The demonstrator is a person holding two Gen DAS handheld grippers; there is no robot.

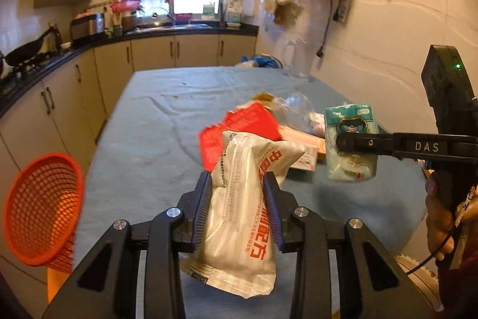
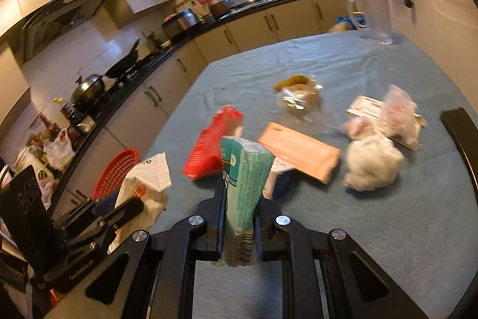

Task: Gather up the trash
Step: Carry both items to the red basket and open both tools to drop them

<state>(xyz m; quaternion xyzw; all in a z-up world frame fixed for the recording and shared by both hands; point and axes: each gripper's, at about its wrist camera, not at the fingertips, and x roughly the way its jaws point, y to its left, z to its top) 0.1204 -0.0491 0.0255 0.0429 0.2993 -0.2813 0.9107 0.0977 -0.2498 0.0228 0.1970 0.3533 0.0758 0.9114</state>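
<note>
My left gripper (image 1: 237, 184) is shut on a white snack bag with red print (image 1: 239, 217), held above the table's near edge; it also shows in the right wrist view (image 2: 143, 193). My right gripper (image 2: 239, 193) is shut on a teal and white tissue pack (image 2: 243, 193), seen from the side in the left wrist view (image 1: 351, 142). An orange mesh trash basket (image 1: 41, 211) stands off the table's left side, also in the right wrist view (image 2: 115, 172). On the table lie a red packet (image 2: 213, 151), an orange box (image 2: 298, 154), crumpled white tissue (image 2: 372, 163) and clear wrappers (image 2: 300, 100).
The table has a blue-grey cloth (image 2: 373, 229). A clear glass jug (image 2: 378, 20) stands at its far right. Paper and plastic scraps (image 2: 397, 115) lie at the right. Kitchen counters with a stove and pots (image 2: 89, 88) run along the left. A dark chair back (image 2: 461, 133) is at the right edge.
</note>
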